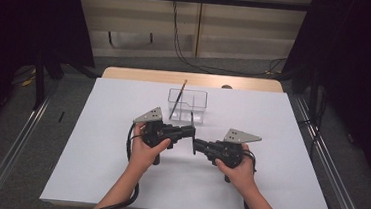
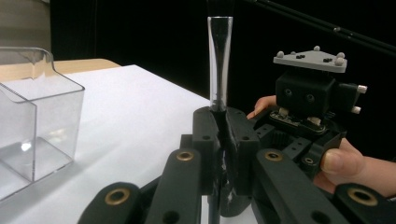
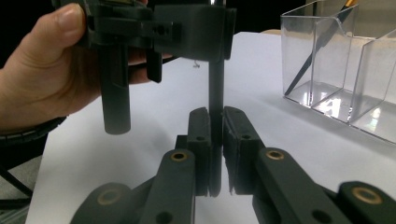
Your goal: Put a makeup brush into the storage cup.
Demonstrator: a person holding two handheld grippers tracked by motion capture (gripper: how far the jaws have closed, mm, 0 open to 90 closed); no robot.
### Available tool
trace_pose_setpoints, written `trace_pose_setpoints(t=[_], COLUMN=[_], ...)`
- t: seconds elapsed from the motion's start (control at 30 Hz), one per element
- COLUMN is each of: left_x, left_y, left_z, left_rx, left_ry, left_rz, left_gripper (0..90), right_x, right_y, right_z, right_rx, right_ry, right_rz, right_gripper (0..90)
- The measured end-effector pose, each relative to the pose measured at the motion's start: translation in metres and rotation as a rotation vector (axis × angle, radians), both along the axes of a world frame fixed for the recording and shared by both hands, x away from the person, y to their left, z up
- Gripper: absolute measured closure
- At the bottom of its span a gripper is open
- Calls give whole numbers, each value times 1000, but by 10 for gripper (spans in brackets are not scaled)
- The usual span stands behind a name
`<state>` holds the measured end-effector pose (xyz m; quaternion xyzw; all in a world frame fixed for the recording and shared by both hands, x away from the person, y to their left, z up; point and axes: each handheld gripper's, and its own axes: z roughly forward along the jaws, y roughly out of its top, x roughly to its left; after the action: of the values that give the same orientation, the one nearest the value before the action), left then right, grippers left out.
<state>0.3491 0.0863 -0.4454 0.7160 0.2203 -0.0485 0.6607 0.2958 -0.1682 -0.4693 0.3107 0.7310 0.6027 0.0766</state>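
- What has the left gripper (image 1: 190, 131) got?
- A dark pen (image 1: 192, 119). The jaws are pressed in on it from both sides. In the left gripper view the pen (image 2: 219, 70) stands straight up out of the pads, dark low down and clear toward the top.

- And the right gripper (image 1: 196, 146)?
- Same pen, I'd say. In the right gripper view its jaws are drawn narrow around the thin dark shaft (image 3: 215, 93), which runs upright between the pads. Whether they actually bite or merely flank it, I can't tell from here.

- So both tools are on one thing?
- Yes. From above the two grippers meet nose to nose near the middle of the table (image 1: 95, 142), the left one a little farther from the person, the right one just beside and below it. The pen rises between them.

- Who's holding them?
- A person, one gripper in each hand. The left hand (image 1: 145, 144) wraps its handle, the right hand (image 1: 234, 166) does likewise. Each gripper carries a grey plate (image 1: 149, 115) on top, and cables trail back along the forearms.

- Anything else nearby?
- A clear box (image 1: 200, 96) with compartments, just beyond the grippers and apart from them. A pencil (image 1: 178, 100) leans in its left compartment, tip down, upper end sticking out over the rim. The table itself is white, with a wooden edge (image 1: 125, 73) at the far side.
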Motion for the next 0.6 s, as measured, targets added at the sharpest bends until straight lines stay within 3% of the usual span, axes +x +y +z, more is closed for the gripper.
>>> trace_pose_setpoints(t=[0.27, 0.6], left_x=[0, -2], left_y=[6, 12], left_z=[3, 4], left_rx=[2, 4], left_ry=[-26, -39], left_rz=[15, 30], left_gripper=[838, 838], right_x=[-1, 1], right_y=[-2, -13], right_z=[0, 0], right_rx=[-25, -32], right_ry=[-23, -28], right_rz=[2, -8], right_gripper=[672, 408])
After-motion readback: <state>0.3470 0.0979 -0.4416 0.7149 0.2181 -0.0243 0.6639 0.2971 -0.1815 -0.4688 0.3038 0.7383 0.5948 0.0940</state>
